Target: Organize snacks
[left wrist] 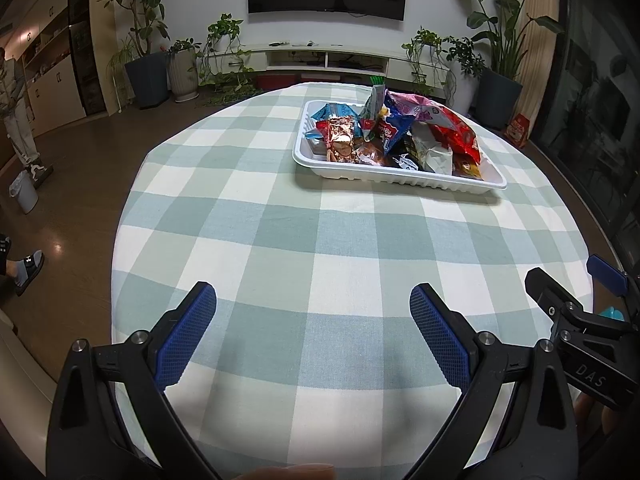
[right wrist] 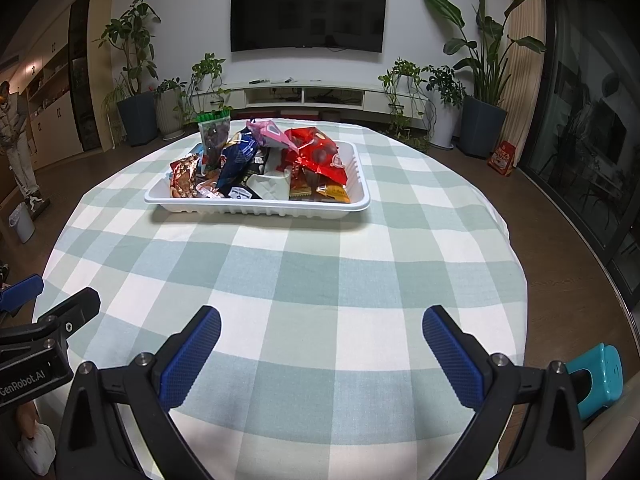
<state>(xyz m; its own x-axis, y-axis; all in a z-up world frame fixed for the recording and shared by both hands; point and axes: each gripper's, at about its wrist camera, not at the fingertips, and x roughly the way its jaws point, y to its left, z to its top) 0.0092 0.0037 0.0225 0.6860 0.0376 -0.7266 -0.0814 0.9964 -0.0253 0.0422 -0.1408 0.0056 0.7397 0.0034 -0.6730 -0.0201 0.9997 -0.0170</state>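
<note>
- I see my left gripper (left wrist: pixel 313 300) and right gripper (right wrist: pixel 321 322) both spread wide with nothing between the blue pads, hovering over the near edge of the table.
- The snack packets (right wrist: pixel 260 160) sit heaped in a white tray (right wrist: pixel 256 210) at the far side, well apart from both grippers.
- Only bare green-checked tablecloth (right wrist: pixel 304 280) lies between.
- Beyond it: a wall TV (right wrist: pixel 308 16), potted plants (right wrist: pixel 484 80), and a teal stool (right wrist: pixel 600 380) on my right.
</note>
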